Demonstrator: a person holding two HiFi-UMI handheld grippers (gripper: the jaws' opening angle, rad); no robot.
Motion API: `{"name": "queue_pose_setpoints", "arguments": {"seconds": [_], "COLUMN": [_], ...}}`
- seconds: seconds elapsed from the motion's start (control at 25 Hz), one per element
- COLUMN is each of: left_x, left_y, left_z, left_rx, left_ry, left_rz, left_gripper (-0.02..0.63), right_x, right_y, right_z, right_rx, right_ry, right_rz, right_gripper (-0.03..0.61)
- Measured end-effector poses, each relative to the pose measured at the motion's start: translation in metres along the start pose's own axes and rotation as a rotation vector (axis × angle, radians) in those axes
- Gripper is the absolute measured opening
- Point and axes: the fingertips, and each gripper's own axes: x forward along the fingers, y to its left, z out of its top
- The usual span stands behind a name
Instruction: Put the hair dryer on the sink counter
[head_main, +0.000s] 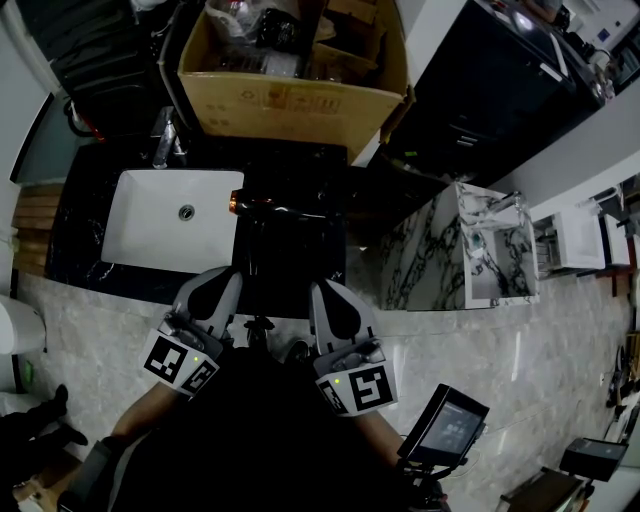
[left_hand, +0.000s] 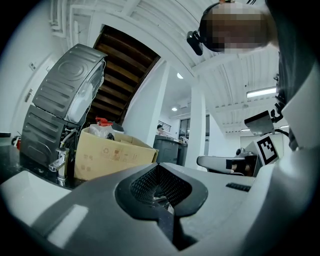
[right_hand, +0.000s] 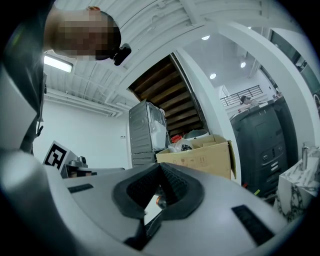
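Both our grippers are closed and empty in front of a black bench, and the hair dryer already lies on it.

Nearest us, the left gripper (head_main: 228, 280) and right gripper (head_main: 322, 292) point level at the bench edge, each with its jaws pressed together on nothing, above a pale grey marbled floor (head_main: 480, 360). Just past their tips runs the glossy black bench (head_main: 300, 165). The hair dryer (head_main: 275, 208) lies flat on it, its orange-lit end just beside the right rim of the white sink (head_main: 128, 190) and clear of both grippers. A chrome tap (head_main: 165, 140) stands behind the sink. Further back a full cardboard box (head_main: 290, 100) sits at the rear of the bench, and a marble-patterned cabinet (head_main: 430, 260) stands off to the right. Beyond the box we see a grey appliance (left_hand: 65, 100), the underside of a dark wooden stair (left_hand: 120, 75) and a white ceiling.
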Motion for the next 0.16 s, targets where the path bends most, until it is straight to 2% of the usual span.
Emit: {"name": "queue_pose_setpoints", "arguments": {"seconds": [0.16], "left_x": [0.0023], "left_y": [0.0038], "left_z": [-0.0015], "left_rx": [-0.002], "left_ry": [0.0], "left_rz": [0.001], "left_gripper": [0.003], "right_x": [0.0022], "right_y": [-0.0015], "right_z": [-0.0017], "right_rx": [0.0], "right_ry": [0.007], "right_rz": [-0.002], "right_gripper": [-0.005]}}
